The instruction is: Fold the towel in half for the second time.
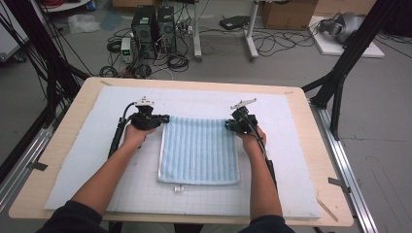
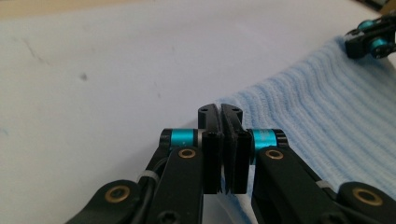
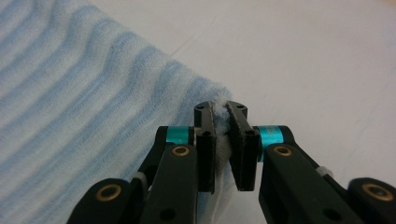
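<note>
Towel (image 1: 199,150) corners sit pinched between my fingers: left gripper (image 2: 219,112) and right gripper (image 3: 220,109) each clamp a far corner, so I can lift both evenly for folding.

Layout: towel lying centred on a mat on the counter.

The towel (image 1: 199,150) is lying flat on the mat (image 1: 73,179), which is covering most of the counter (image 1: 39,194). The left gripper (image 1: 163,118) is sitting at the towel's far left corner, the right gripper (image 1: 227,125) at its far right corner. Computer towers (image 1: 153,29) are standing on the floor behind the counter.
</note>
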A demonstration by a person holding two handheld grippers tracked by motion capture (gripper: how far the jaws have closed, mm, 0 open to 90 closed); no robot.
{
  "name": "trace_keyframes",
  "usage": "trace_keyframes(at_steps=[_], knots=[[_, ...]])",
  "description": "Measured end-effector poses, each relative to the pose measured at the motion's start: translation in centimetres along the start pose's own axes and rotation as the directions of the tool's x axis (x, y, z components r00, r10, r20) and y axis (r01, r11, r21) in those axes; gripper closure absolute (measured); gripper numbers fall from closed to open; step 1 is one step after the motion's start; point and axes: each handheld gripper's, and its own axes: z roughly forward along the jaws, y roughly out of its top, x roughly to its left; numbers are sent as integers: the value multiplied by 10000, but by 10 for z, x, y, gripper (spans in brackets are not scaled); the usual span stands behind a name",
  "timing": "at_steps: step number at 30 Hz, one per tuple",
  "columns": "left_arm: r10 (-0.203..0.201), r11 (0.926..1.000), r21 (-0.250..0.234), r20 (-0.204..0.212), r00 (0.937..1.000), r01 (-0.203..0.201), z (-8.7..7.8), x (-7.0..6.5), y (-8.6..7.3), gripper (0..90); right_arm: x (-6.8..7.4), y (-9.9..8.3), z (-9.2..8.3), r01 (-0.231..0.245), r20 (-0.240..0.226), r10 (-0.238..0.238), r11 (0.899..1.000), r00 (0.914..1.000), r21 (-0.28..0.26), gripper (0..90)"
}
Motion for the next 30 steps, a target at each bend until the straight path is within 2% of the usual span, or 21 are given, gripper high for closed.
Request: trace_keyframes(at_steps=[2, 5, 6, 8, 11, 16, 19, 23, 30], knots=[[44, 9999, -104, -44, 10000, -44, 1, 3, 9, 866, -3, 7, -2, -29, 216, 36, 9995, 9998, -326, 825], [-1, 9987, -504, -37, 10000, -1, 0, 7, 19, 865, -3, 13, -5, 83, 550, -32, 9957, 9985, -924, 825], [48, 9983, -579, -7, 10000, -48, -1, 7, 20, 865, -5, 13, -5, -33, 529, 94, 9935, 9986, -1134, 825], [143, 9979, -641, 184, 9997, -131, -3, 6, 20, 865, -6, 11, -6, -197, 372, 239, 9938, 9990, -1095, 824], [345, 9973, -657, 265, 9991, -327, -7, 4, 17, 863, -5, 10, -8, -155, 233, 184, 9930, 9996, -1171, 824], [383, 9977, -585, 514, 9979, -352, -16, 0, 13, 862, 0, 7, -20, -103, -46, 97, 9884, 9999, -1515, 822], [489, 9952, -877, 677, 9965, -429, -24, -6, 10, 862, 4, 3, -27, 41, -122, -62, 9856, 9999, -1691, 823], [719, 9945, -822, 911, 9932, -644, -33, -13, 3, 861, 9, -6, -37, 14, -271, -69, 9807, 9996, -1955, 822], [1063, 9862, -1400, 1239, 9866, -887, -53, -28, -8, 861, 23, -18, -56, 292, -339, -377, 9746, 9987, -2220, 820]])
